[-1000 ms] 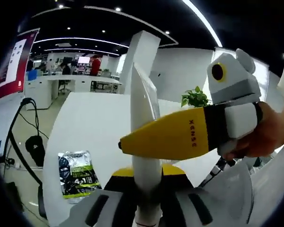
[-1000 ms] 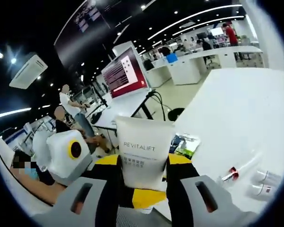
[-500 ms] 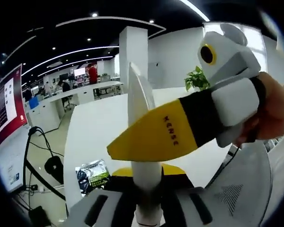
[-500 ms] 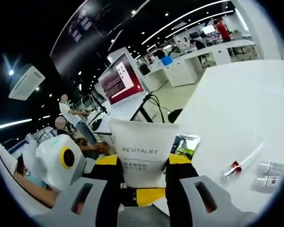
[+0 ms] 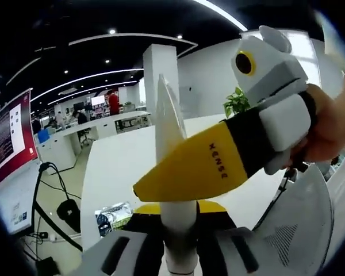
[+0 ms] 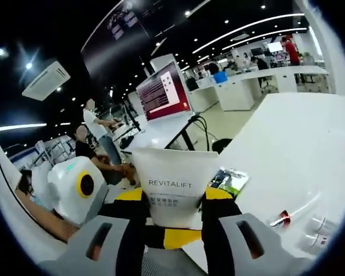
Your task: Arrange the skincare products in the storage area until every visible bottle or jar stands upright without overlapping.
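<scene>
1. One white tube (image 6: pixel 173 187) printed REVITALIFT is lifted off the counter, held from two sides; in the right gripper view the right gripper (image 6: pixel 173 221) has its jaws clamped on the tube's lower part, the flat crimped end uppermost and the printed face toward the camera.
2. In the left gripper view the left gripper (image 5: pixel 179 225) has its jaws closed on the same tube (image 5: pixel 168 123), seen there edge-on as a thin white blade rising from a rounder base; the right gripper's yellow jaw (image 5: pixel 190 172) crosses in front of it from the right, with a hand (image 5: pixel 333 123) around its grey body.
3. In the right gripper view the left gripper's white housing (image 6: pixel 75 187) sits low at the left, just beside the tube, a person's arm behind it.
4. On the white counter (image 6: pixel 287 149), one flat foil sachet (image 6: pixel 230 180) lies near the edge just past the tube; the same sachet (image 5: pixel 112 214) lies near the counter's edge in the left gripper view.
5. Toward the lower right lie one thin clear tube with a red end (image 6: pixel 293 211) and two small white items (image 6: pixel 317 231), too blurred to name; all lie flat.
6. Beyond them the counter runs wide and bare to its far rim; past the near edge are floor, cables and a red screen (image 6: pixel 163 92).
</scene>
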